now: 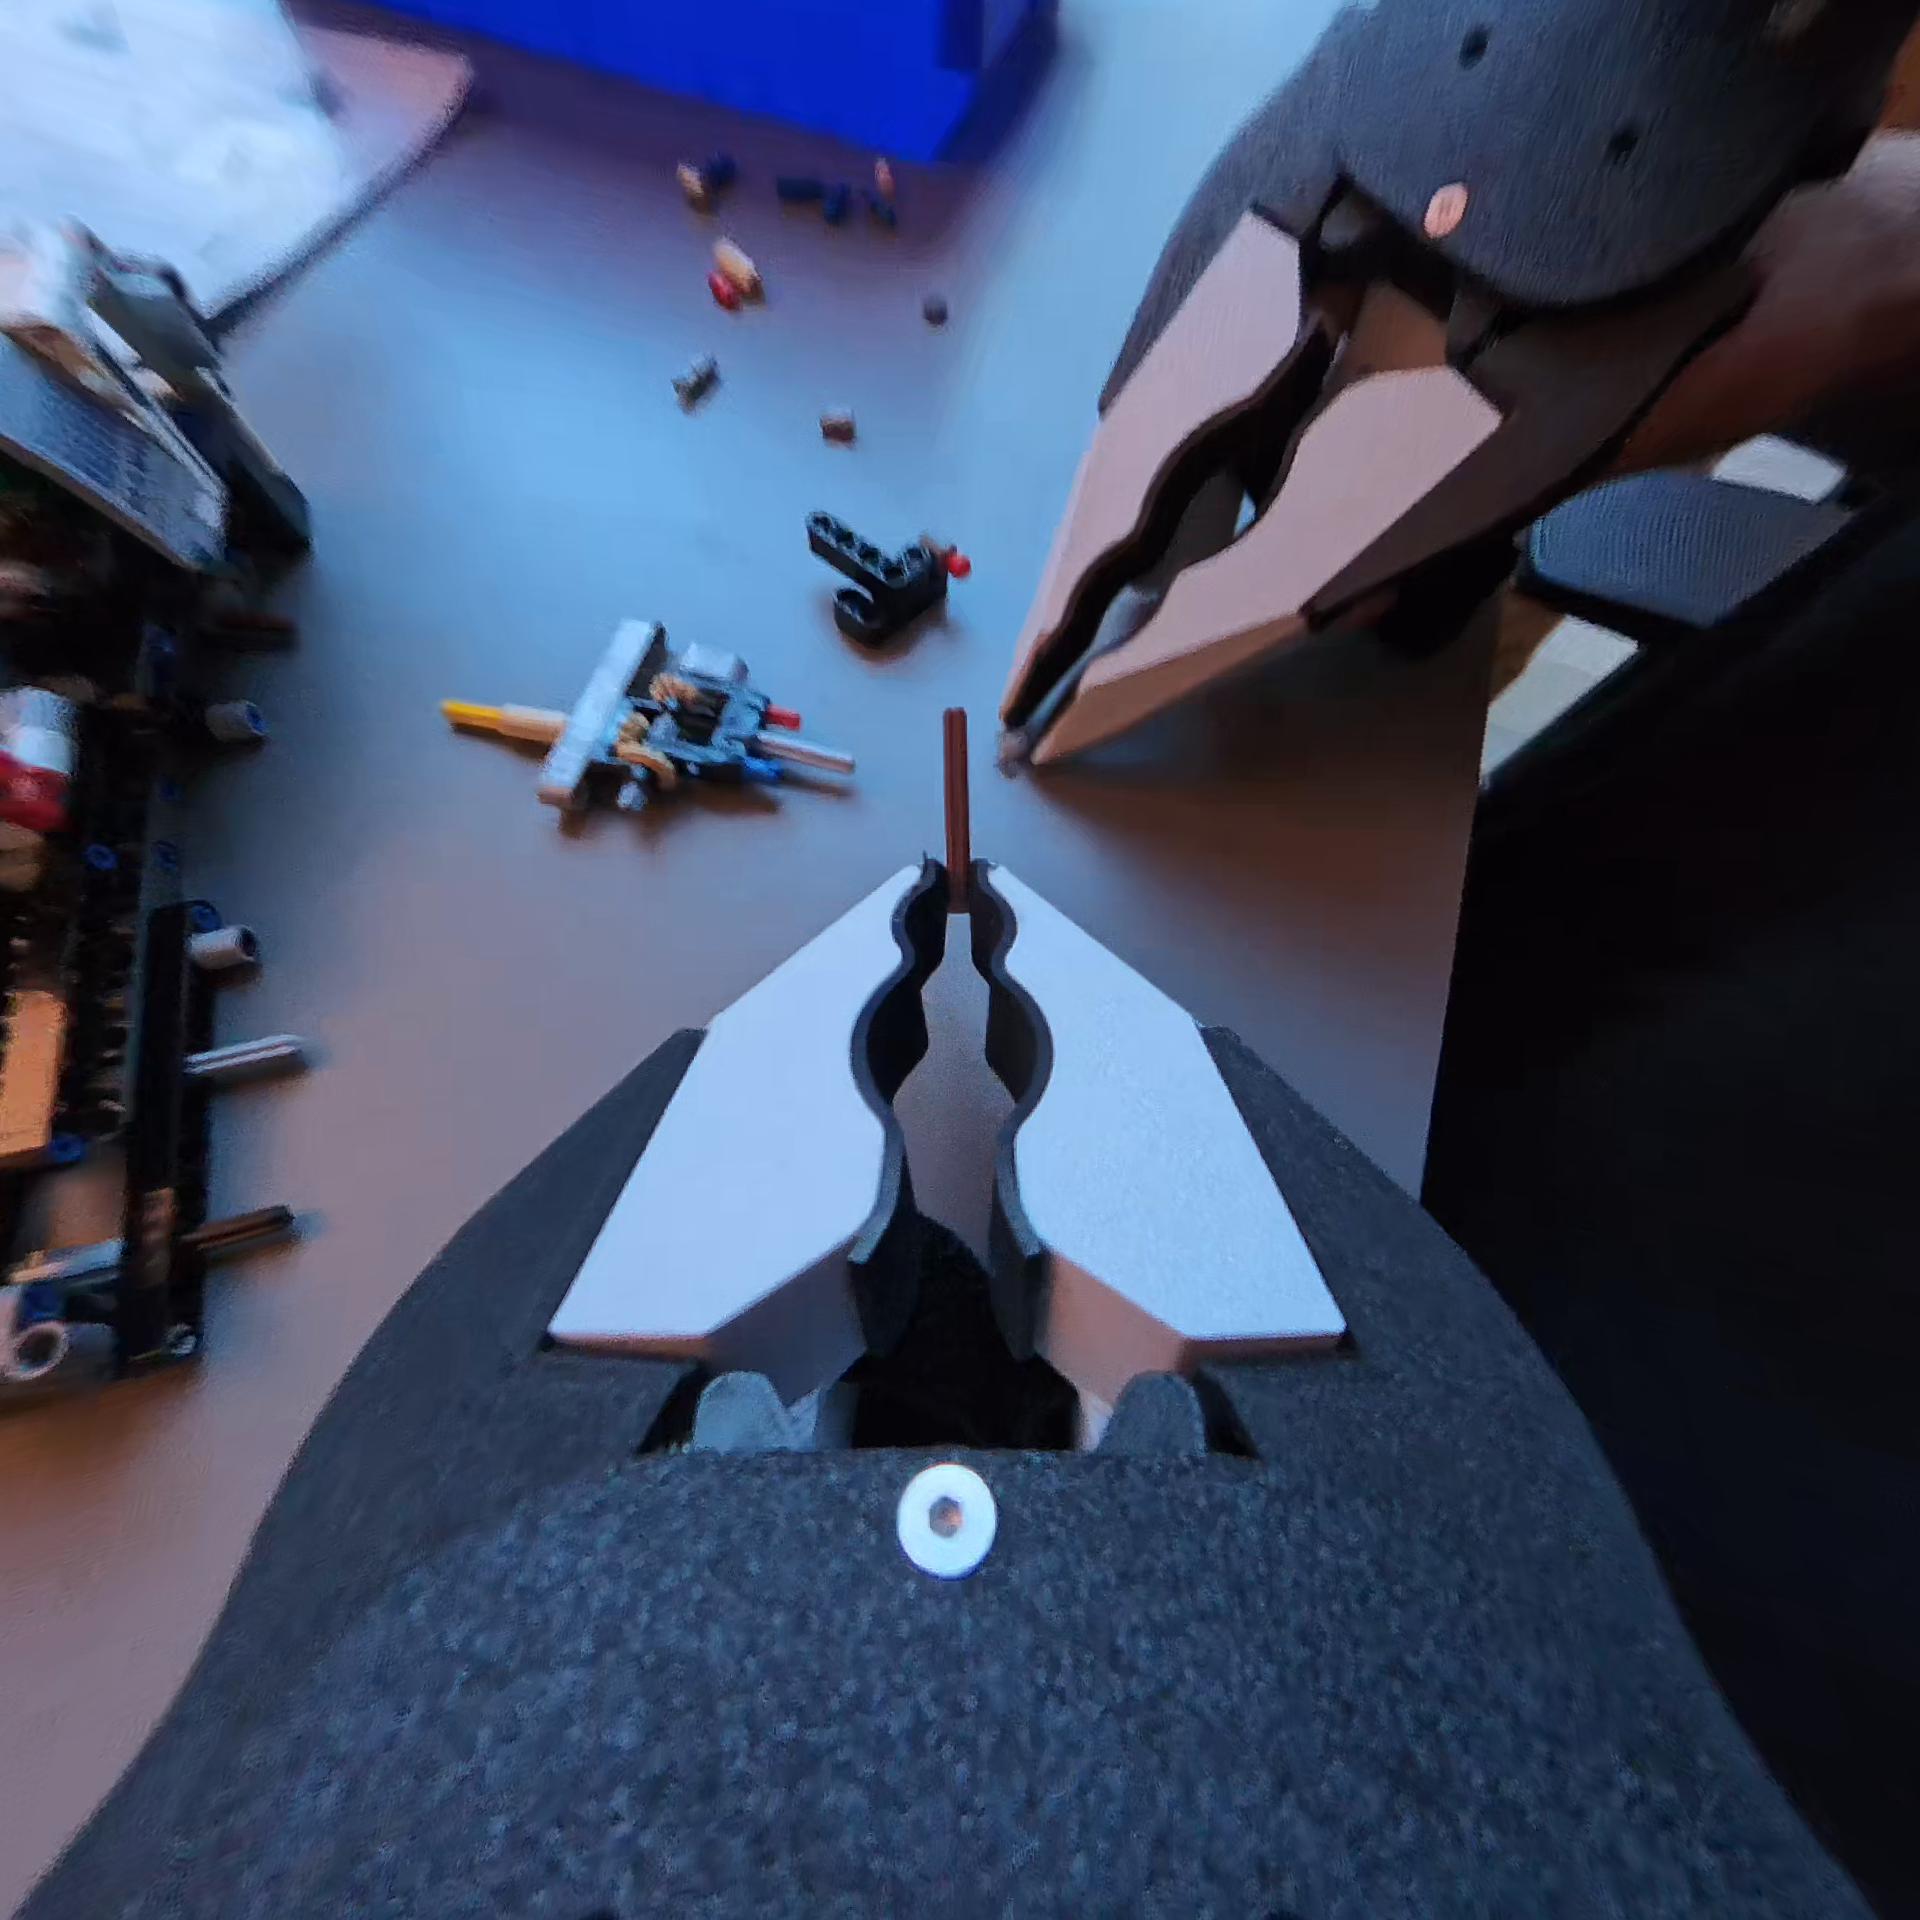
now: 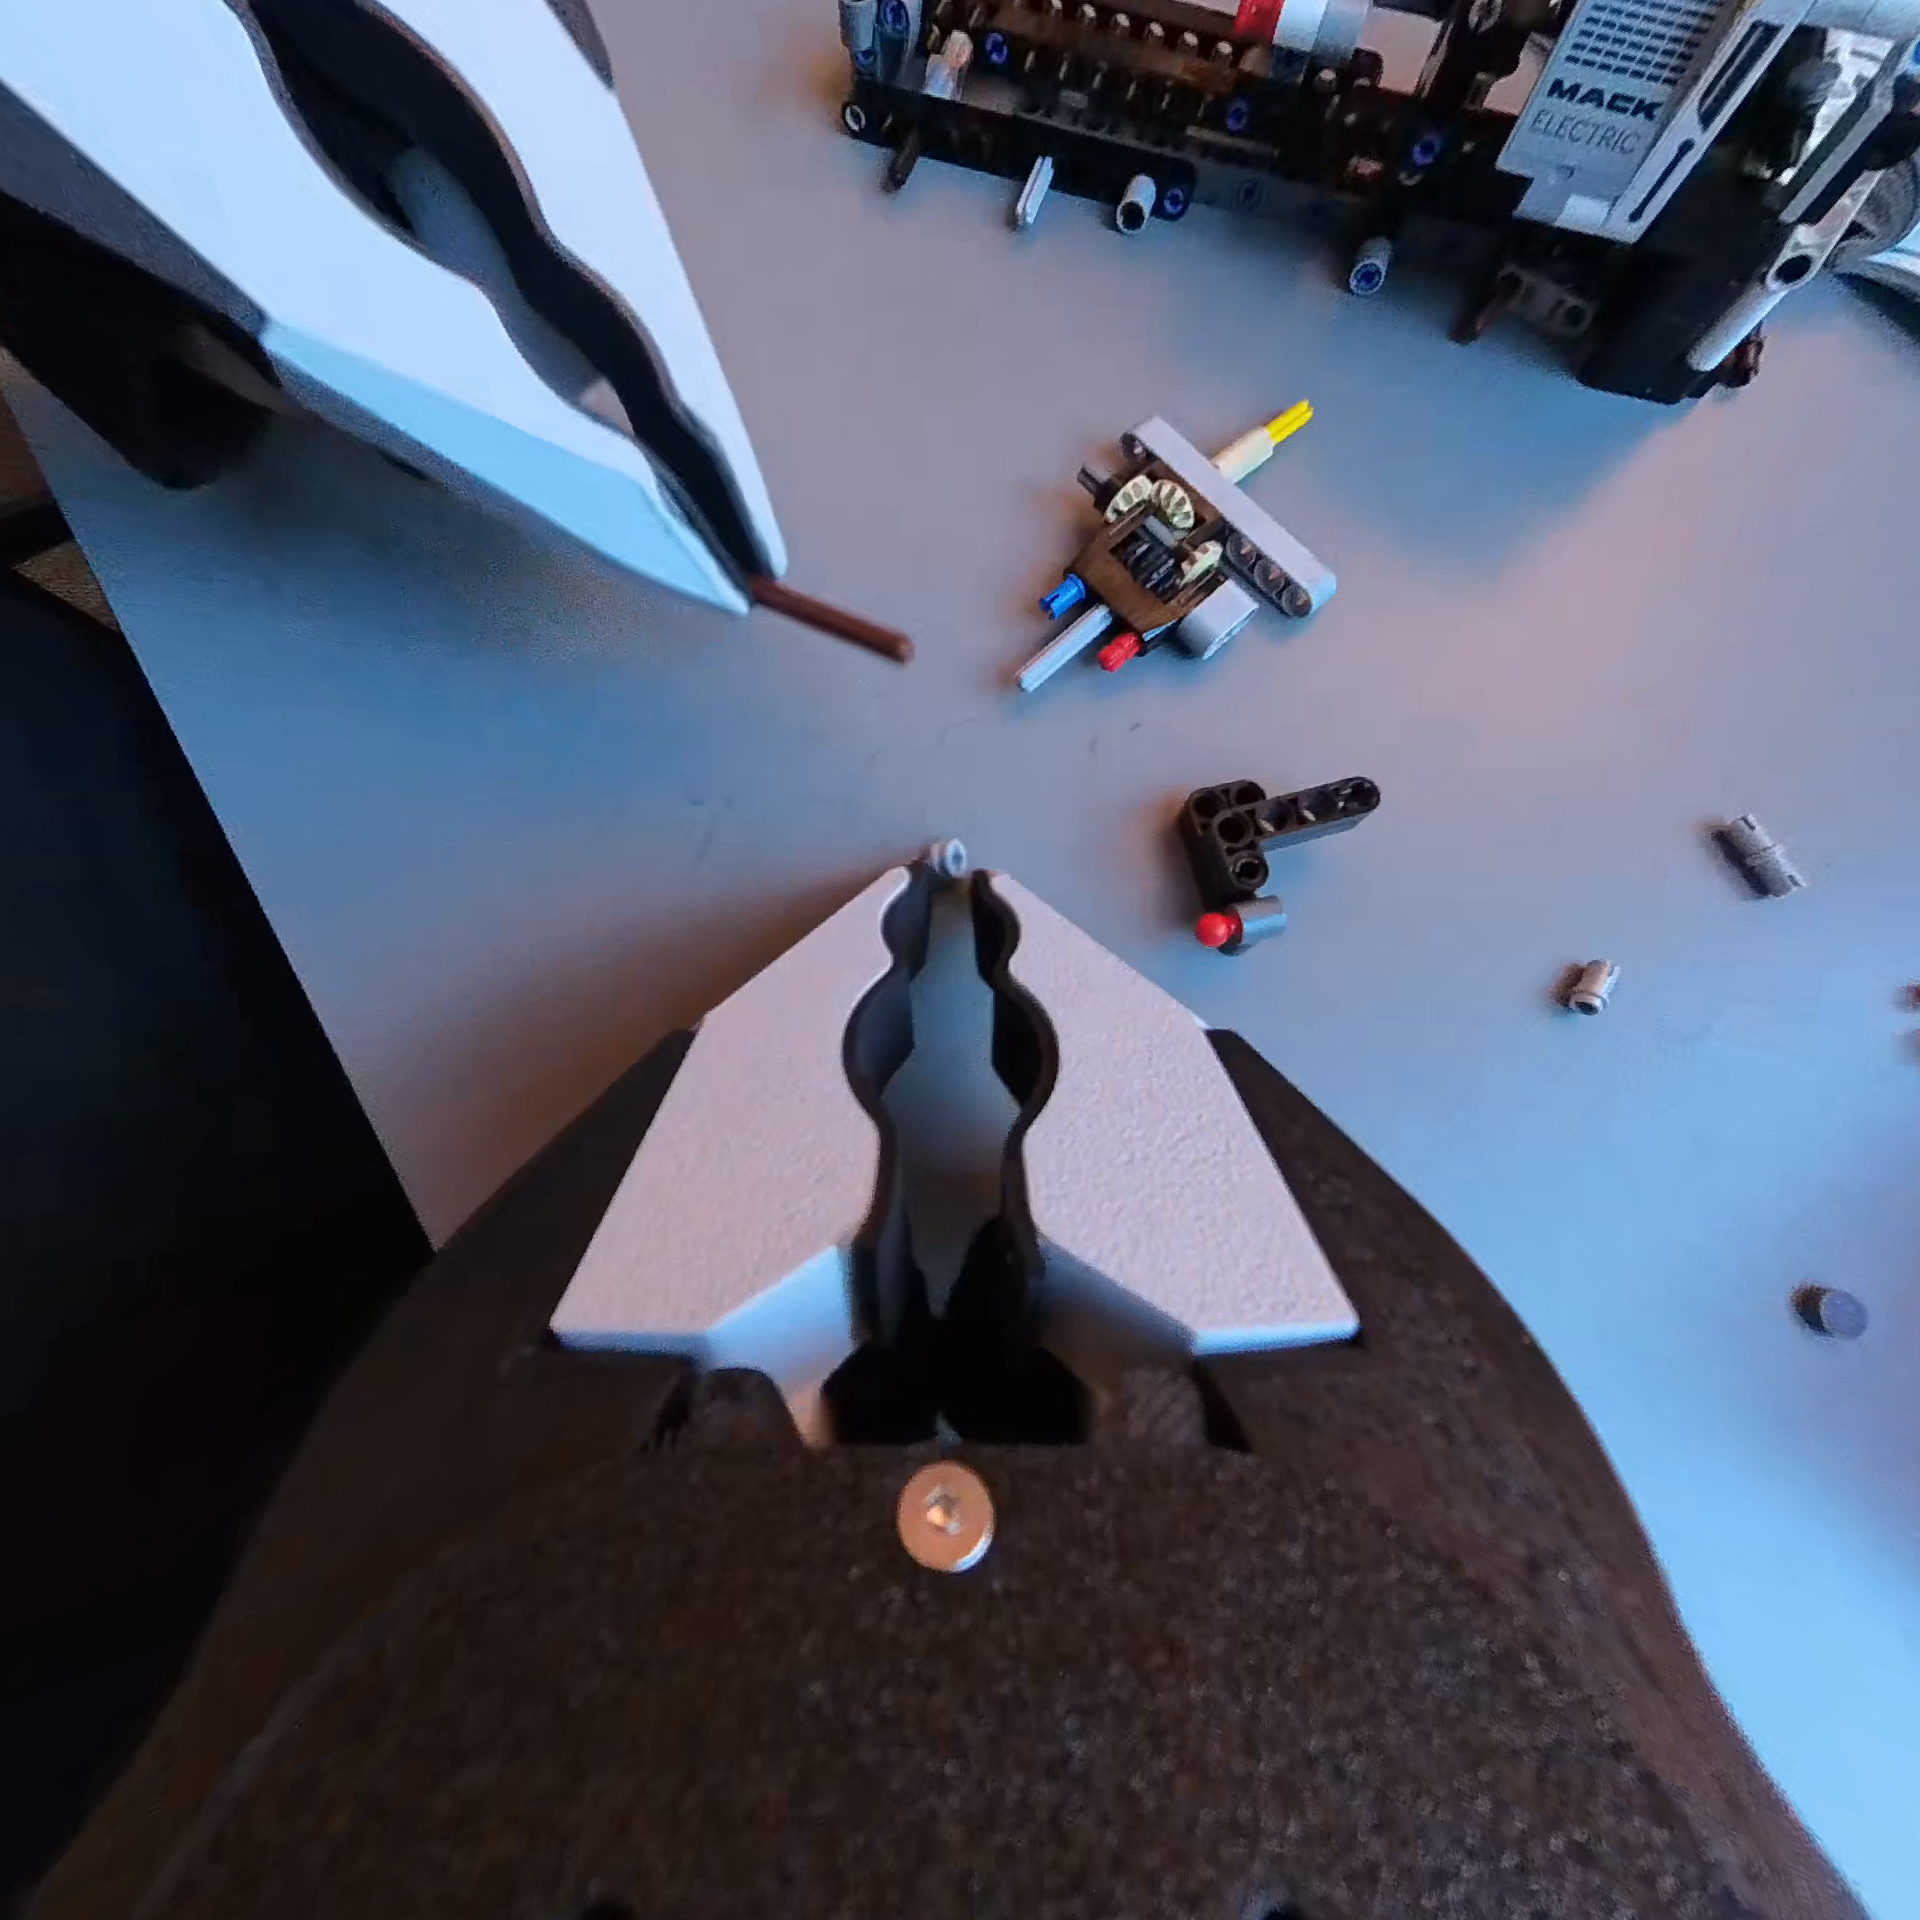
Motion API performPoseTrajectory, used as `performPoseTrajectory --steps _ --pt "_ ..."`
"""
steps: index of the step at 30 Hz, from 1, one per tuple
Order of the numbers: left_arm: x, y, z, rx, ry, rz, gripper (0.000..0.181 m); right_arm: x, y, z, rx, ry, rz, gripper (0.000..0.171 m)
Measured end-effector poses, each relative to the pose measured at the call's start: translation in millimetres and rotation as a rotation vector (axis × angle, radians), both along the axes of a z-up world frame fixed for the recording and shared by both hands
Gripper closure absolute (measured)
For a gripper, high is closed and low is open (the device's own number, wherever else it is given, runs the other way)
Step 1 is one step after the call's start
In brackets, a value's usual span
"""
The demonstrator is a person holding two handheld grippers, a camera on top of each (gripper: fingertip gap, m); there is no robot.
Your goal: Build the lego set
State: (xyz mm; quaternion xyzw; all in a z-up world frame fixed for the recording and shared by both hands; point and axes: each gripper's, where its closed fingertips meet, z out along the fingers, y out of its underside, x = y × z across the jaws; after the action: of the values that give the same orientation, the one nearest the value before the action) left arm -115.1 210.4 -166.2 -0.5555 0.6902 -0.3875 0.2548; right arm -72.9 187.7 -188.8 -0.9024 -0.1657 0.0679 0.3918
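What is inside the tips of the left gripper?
The left gripper pinches one end of a thin brown axle, which sticks out forward. The clamped end is hidden between the fingertips.

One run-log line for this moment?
left gripper: shut on brown axle | right gripper: shut on small grey piece

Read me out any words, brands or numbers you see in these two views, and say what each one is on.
Printed grey panel on the truck model: two lines of clear lettering, which I do not repeat.
Booklet: the page is too blurred to read.
No other writing shows.
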Motion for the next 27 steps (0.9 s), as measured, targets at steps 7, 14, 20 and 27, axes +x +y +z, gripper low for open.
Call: performPoseTrajectory --steps 7,14,20,27 --pt "14 4 42 0.019 -0.275 0.044 0.179 -8 16 53 0.231 0.276 -0.014 0.151" --pt "20 -3 48 0.072 -0.349 0.042 0.179 -17 24 89 0.344 0.657 -0.043 0.167" --pt "26 -3 48 0.125 -0.353 0.068 0.168 -23 24 88 0.365 0.524 -0.031 0.168" --pt "30 -9 50 0.093 -0.333 0.048 0.18 -23 26 86 0.358 0.361 -0.04 0.167"
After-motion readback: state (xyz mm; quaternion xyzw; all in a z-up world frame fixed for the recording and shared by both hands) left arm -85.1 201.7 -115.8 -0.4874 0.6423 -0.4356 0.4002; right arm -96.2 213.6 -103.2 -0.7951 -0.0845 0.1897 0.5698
